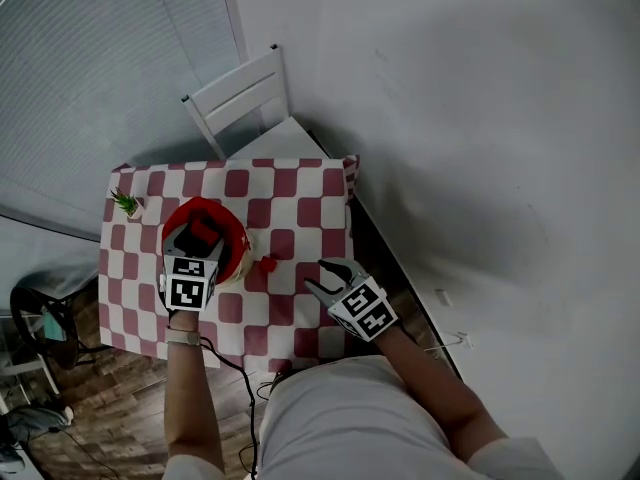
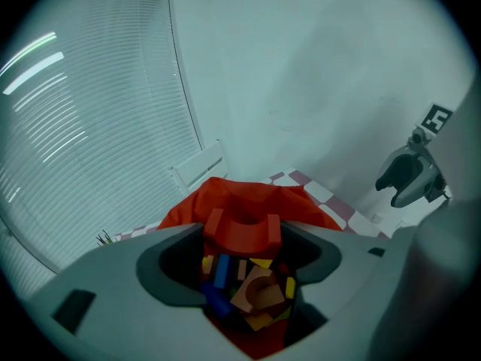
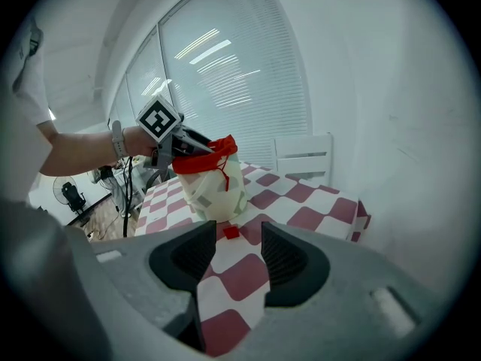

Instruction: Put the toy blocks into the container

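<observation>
A red-rimmed, pale fabric container [image 1: 232,240] stands on the checkered table [image 1: 300,193], left of centre. Over its mouth hovers my left gripper [image 1: 203,228], shut on a red arch block [image 2: 242,230]. In the left gripper view several coloured blocks [image 2: 248,288] lie inside the container below the arch. One small red block [image 1: 268,263] lies on the cloth just right of the container [image 3: 214,183]; the right gripper view shows this block [image 3: 231,232] straight ahead of the jaws. My right gripper [image 1: 330,276] stands open and empty near the table's right front, a short way from that block.
A white chair [image 1: 245,98] stands at the table's far side. A small green plant [image 1: 127,203] sits at the far left corner. A pale wall runs close along the right edge of the table. Cables and gear lie on the wooden floor [image 1: 60,408] at left.
</observation>
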A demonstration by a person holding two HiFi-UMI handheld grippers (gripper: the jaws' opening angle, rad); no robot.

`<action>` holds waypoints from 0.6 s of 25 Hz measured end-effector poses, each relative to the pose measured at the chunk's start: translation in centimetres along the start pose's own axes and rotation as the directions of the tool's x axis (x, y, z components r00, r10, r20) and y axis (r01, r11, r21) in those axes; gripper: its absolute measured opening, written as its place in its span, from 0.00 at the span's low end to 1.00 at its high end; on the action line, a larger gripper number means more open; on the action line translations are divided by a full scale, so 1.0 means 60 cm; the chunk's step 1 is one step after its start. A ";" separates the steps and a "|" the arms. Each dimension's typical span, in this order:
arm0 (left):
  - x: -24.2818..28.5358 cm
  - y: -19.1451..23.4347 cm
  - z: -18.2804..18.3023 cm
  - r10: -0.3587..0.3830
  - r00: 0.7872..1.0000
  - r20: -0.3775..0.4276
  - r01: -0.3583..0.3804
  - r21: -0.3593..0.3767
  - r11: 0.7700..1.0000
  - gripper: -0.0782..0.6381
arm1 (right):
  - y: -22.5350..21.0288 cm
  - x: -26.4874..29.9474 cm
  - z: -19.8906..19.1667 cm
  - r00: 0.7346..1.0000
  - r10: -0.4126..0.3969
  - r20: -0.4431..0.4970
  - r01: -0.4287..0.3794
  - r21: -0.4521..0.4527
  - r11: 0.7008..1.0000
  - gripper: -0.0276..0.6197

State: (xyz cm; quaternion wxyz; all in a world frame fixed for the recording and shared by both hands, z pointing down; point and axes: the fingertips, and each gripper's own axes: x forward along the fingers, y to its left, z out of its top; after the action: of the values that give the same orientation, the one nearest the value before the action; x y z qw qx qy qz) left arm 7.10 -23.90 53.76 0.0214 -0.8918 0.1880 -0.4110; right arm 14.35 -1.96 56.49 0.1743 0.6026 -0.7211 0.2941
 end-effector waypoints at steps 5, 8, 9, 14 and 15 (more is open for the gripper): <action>0.002 0.000 0.000 -0.012 1.000 0.017 0.012 -0.012 1.000 0.53 | -0.002 0.000 -0.004 1.000 -0.002 0.002 0.002 0.004 1.000 0.32; -0.001 -0.001 0.001 -0.018 0.999 0.026 0.019 -0.007 1.000 0.55 | -0.004 -0.002 -0.003 1.000 -0.006 0.002 0.006 0.003 1.000 0.32; -0.003 0.000 0.001 -0.016 1.000 0.026 0.016 -0.006 1.000 0.55 | -0.004 -0.003 -0.003 1.000 -0.006 0.002 0.006 0.003 1.000 0.32; -0.018 0.005 0.000 0.005 1.000 0.028 -0.004 -0.012 1.000 0.55 | -0.005 -0.006 0.002 1.000 0.004 0.008 -0.004 -0.006 1.000 0.32; -0.023 0.007 -0.001 0.011 0.999 0.031 -0.010 -0.017 1.000 0.55 | -0.004 -0.007 0.004 1.000 0.007 0.010 -0.007 -0.008 1.000 0.32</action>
State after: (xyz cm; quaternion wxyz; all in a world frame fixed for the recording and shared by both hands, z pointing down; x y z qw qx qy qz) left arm 6.10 -23.82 52.72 0.0189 -0.8971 0.1959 -0.3955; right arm 14.71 -1.82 56.11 0.1722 0.6008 -0.7253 0.2887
